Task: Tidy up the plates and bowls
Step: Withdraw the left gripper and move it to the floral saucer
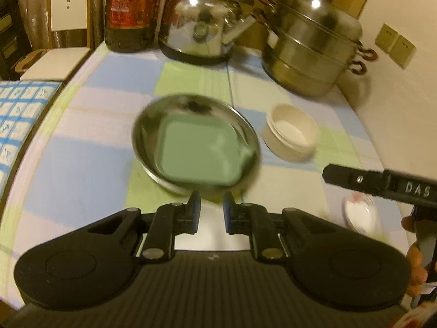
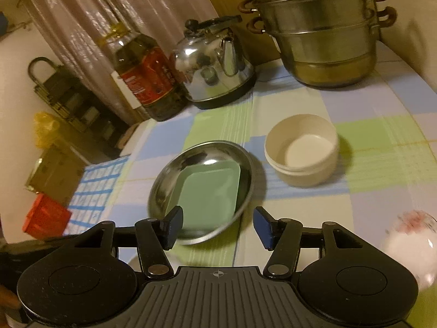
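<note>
Checked tablecloth (image 2: 382,147); kettle (image 2: 215,73), steamer pot (image 2: 325,43) at back

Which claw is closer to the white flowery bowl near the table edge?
The right claw. In the left wrist view it reaches in just above the flowery bowl. The left claw sits farther off, in front of the metal dish.

You can read only one marking: the white letters "DAS" on the black bar of the right gripper (image 1: 382,184), seen from the left wrist. The red label on the large dark oil bottle (image 2: 144,82) carries print too blurred to read.
</note>
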Action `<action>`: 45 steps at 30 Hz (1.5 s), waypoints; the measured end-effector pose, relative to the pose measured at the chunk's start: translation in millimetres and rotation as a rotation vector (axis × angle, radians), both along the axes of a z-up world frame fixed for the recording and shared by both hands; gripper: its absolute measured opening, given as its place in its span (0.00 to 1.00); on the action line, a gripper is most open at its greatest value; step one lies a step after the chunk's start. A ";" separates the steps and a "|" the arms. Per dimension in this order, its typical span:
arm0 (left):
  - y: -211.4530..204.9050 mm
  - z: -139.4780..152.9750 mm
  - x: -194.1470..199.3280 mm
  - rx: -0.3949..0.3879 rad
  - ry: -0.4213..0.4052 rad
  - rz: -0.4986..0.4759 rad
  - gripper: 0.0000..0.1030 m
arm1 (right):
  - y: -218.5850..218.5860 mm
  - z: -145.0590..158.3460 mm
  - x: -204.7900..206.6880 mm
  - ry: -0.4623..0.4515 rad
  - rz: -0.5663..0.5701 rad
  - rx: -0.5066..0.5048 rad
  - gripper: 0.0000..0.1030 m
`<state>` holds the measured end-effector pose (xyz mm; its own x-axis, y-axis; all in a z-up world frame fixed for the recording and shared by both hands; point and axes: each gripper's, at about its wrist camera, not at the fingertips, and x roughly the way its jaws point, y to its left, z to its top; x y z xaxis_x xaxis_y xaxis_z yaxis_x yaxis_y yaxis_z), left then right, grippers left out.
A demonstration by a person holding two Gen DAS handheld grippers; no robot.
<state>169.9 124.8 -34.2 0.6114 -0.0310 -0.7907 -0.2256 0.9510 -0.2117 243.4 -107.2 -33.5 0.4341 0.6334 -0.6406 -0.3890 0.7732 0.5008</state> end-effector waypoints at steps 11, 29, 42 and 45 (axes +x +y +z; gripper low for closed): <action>-94.0 -3.7 -67.3 -0.015 0.022 -0.003 0.14 | -82.1 4.4 -69.6 0.009 0.023 -0.054 0.67; -201.6 -10.6 -89.8 -0.027 0.018 -0.131 0.17 | -175.4 -10.6 -112.9 0.006 -0.054 -0.211 0.70; -236.3 -19.7 -58.1 -0.008 0.009 -0.221 0.17 | -212.1 -29.1 -96.7 0.049 -0.153 -0.252 0.70; -243.1 -22.7 -47.2 -0.008 0.008 -0.246 0.17 | -217.7 -32.1 -89.7 0.050 -0.177 -0.255 0.70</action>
